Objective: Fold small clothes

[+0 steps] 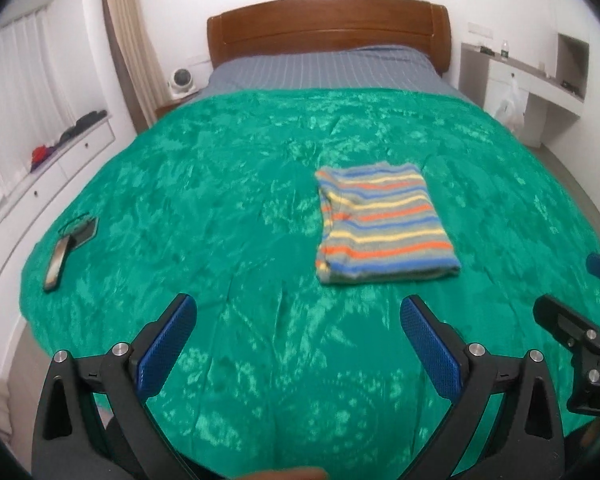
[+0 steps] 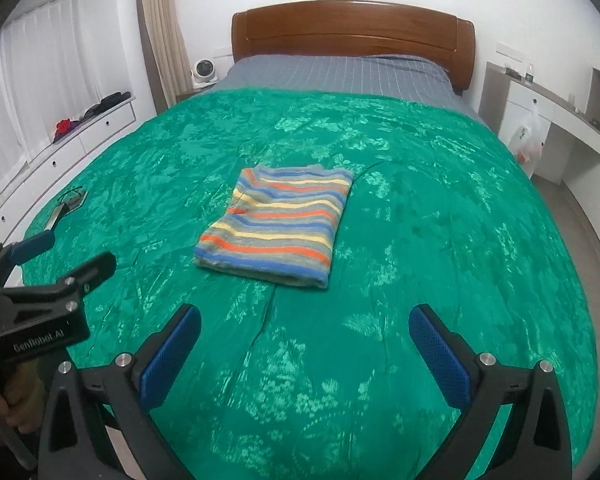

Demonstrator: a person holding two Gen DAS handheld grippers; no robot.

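Striped shirt [image 1: 384, 224] sits folded on the green bedspread [image 1: 220, 200]; left gripper [image 1: 298, 316] and right gripper [image 2: 304, 328] hover near it, jaws wide, empty.

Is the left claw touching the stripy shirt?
Apart. The left wrist view shows green blanket between the open left gripper and the folded striped shirt.

Evenly lit, soft indoor light, no hard shadows; patchy sheen across the green bedspread [image 1: 228, 184]. Strong fisheye bending at the edges, dark vignette in the corners. Slightly soft and blocky throughout, far wall washed pale, curtained window [image 2: 40, 72] at left bright.
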